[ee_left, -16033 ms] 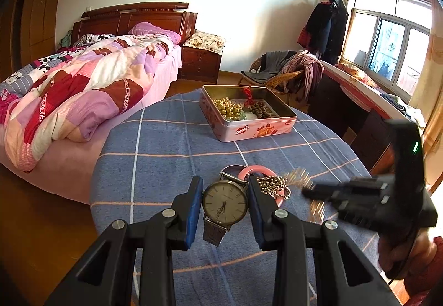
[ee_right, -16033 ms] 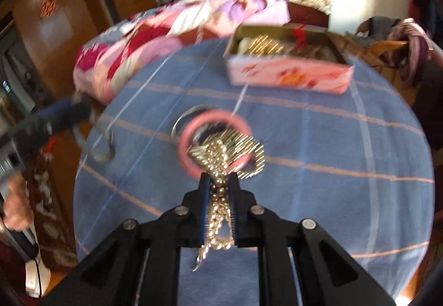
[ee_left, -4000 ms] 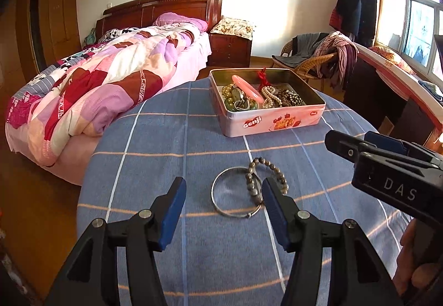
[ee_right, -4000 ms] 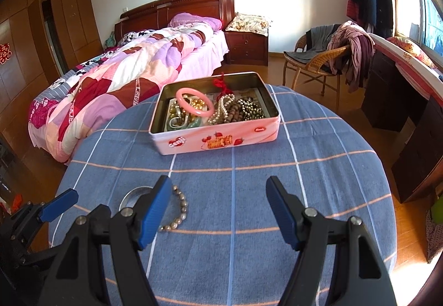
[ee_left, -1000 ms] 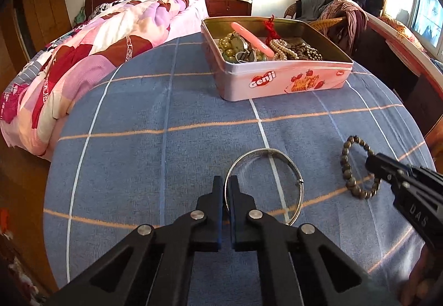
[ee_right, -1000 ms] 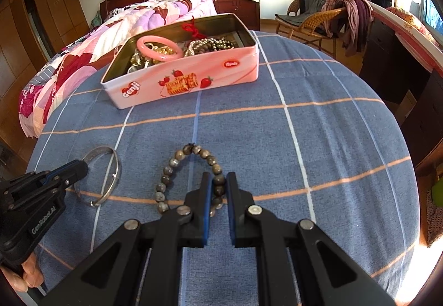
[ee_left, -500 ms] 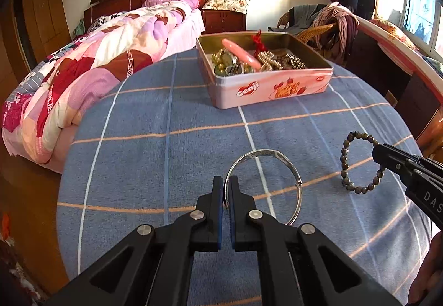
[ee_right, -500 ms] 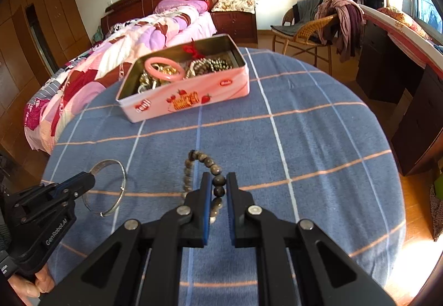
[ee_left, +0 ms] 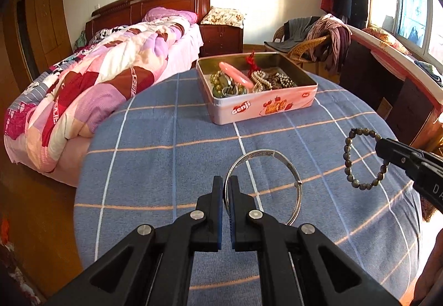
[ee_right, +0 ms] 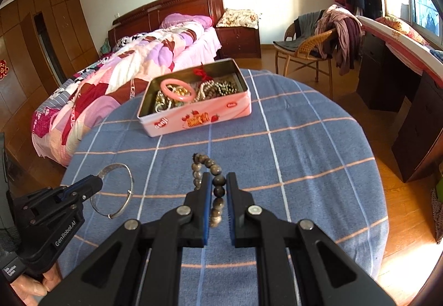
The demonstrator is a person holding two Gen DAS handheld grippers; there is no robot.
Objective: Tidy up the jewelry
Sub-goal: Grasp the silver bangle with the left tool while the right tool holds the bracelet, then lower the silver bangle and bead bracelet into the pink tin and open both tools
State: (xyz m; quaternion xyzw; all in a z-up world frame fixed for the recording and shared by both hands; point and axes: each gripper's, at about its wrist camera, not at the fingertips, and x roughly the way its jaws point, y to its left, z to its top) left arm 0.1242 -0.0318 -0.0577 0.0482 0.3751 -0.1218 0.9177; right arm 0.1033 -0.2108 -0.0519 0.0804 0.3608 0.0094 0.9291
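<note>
Looking along the left gripper [ee_left: 226, 181], the view takes in a pink tin [ee_left: 260, 108] of jewelry at the far side of the blue checked table [ee_left: 155, 167], a bed [ee_left: 105, 70] behind. Nothing blocks the way to the tin. The jaws are pinched on the rim of a silver bangle [ee_left: 288, 167]. From the right wrist, a chair [ee_right: 304, 52] stands beyond the table [ee_right: 318, 145]. The right gripper [ee_right: 217, 181] is clamped on a bead bracelet [ee_right: 214, 167] held above the cloth, near side of the tin [ee_right: 199, 117].
</note>
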